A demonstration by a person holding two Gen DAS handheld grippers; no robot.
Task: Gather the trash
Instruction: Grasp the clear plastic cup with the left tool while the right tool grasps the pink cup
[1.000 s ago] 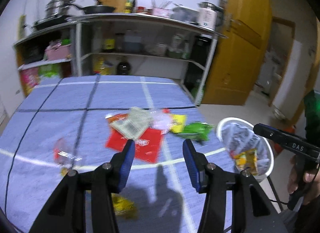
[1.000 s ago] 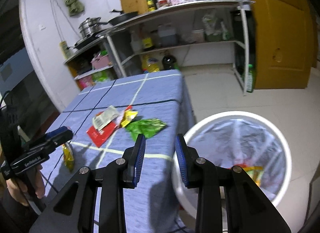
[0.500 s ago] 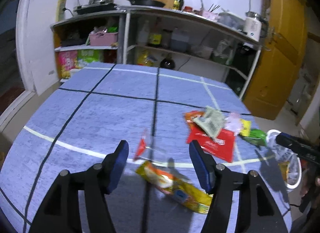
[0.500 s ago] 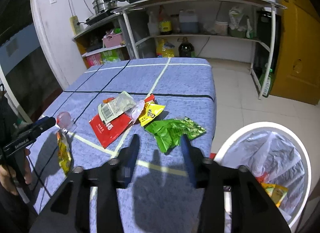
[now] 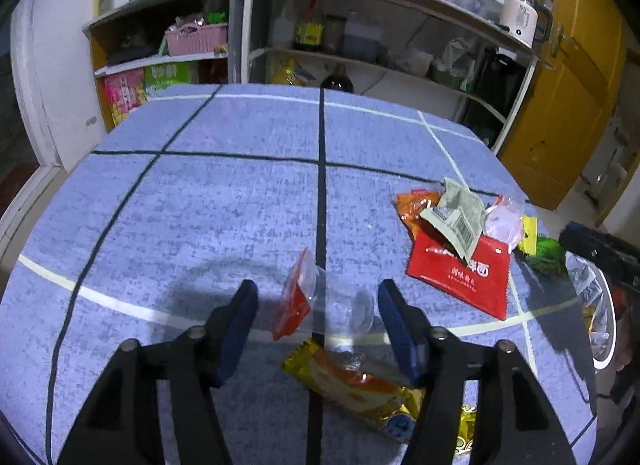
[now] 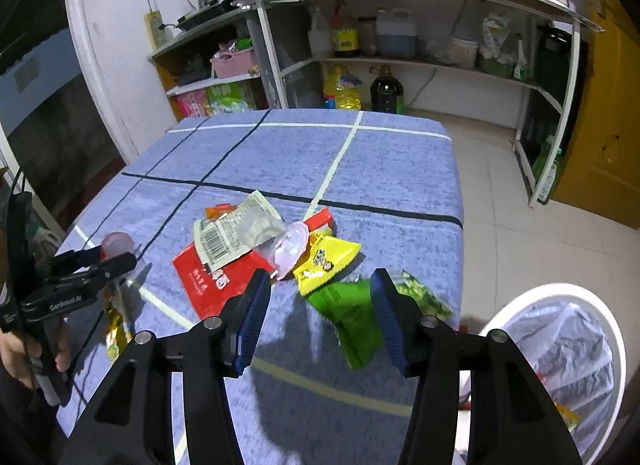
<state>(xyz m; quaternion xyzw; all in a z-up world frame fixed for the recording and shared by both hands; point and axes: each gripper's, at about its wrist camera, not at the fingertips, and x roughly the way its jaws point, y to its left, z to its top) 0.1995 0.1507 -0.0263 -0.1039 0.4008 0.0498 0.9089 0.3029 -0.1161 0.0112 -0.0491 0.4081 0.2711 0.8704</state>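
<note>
While both claws hang over the blue tablecloth point(image 5: 224, 193), the white bin point(image 6: 600, 305) sits at lower right of the right wrist view, off the table edge, a few wrappers already in it. Main trash pile is mid-frame there: red packet point(image 6: 200, 277) at the bottom, barcode wrapper point(image 6: 232, 237) on top, yellow packet point(image 6: 324, 261) just beside.

Green wrapper point(image 6: 352, 313) lies directly ahead of the right gripper point(image 6: 316, 317), centred in the gap, long axis running roughly away toward lower frame (so jaws already straddle its width). Jaws parted, pads not pressing it, nothing grasped.

Left gripper point(image 5: 316, 325) at lower centre of its view, jaws closing, with the clear cup with red lid point(image 5: 320, 297) lying on its side between them, axis roughly across the gap; no contact visible. Orange-yellow snack packet point(image 5: 352, 389) lies just below it.
</note>
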